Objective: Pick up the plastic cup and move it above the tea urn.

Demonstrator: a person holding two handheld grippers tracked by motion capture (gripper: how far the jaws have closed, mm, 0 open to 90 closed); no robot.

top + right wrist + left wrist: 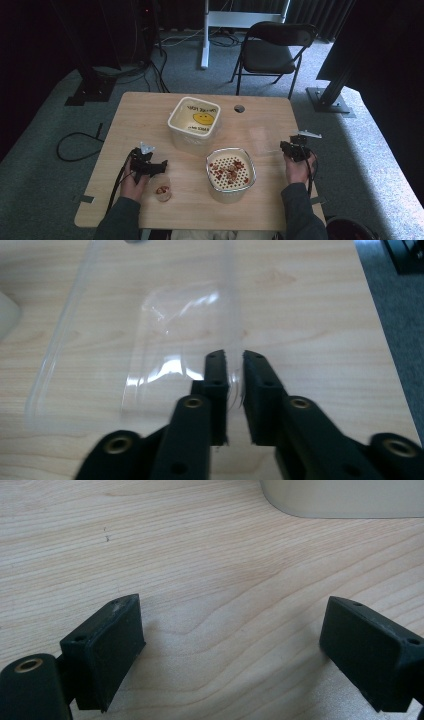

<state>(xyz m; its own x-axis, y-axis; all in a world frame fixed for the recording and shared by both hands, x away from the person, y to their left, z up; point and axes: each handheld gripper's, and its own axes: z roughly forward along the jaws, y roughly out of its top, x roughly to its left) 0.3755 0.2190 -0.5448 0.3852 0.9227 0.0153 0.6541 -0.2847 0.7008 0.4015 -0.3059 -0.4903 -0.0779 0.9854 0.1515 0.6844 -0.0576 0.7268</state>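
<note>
From the high view, your left gripper [150, 167] rests low just above the small cup [162, 190] of red bits, so a careless sweep could tip it. In the left gripper view its jaws gape wide over bare table [200, 580]. In the right gripper view, your right gripper [234, 371] pinches the clear lid [150, 335] by its thin edge, which could slip if you lift fast.
</note>
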